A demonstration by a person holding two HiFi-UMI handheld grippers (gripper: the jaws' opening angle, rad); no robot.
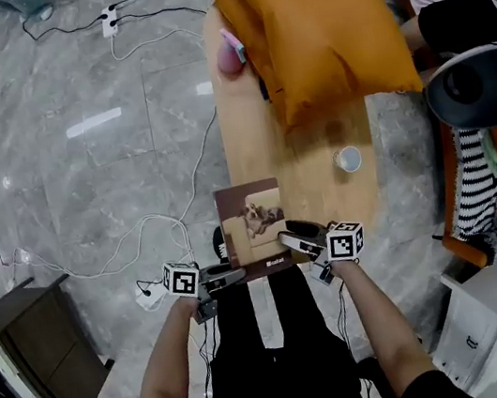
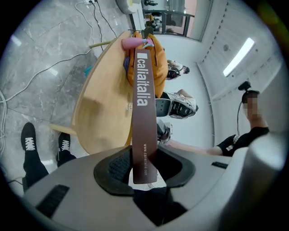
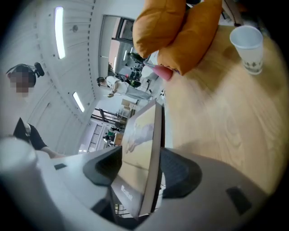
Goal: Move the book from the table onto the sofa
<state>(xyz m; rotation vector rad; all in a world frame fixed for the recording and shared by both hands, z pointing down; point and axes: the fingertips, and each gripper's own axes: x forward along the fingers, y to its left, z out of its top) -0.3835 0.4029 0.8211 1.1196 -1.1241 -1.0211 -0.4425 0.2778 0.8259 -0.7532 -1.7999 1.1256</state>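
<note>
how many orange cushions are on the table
2: one large orange cushion on top, and a second cushion mostly beneath it, showing at its left edge. More could be hidden.

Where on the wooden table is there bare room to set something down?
Bare wood runs along the left edge of the table, between the pink object and the book, and around the paper cup. The far end is crowded by two orange cushions.

The head view is looking steeply down from above the person onto the wooden surface [image 1: 325, 199] and the grey floor [image 1: 74, 129]. Each gripper view is sitting close behind its own jaws and facing along them. Both are sharing the book [image 2: 143, 90], seen edge-on, and the orange cushions [image 3: 180, 27] beyond it.
</note>
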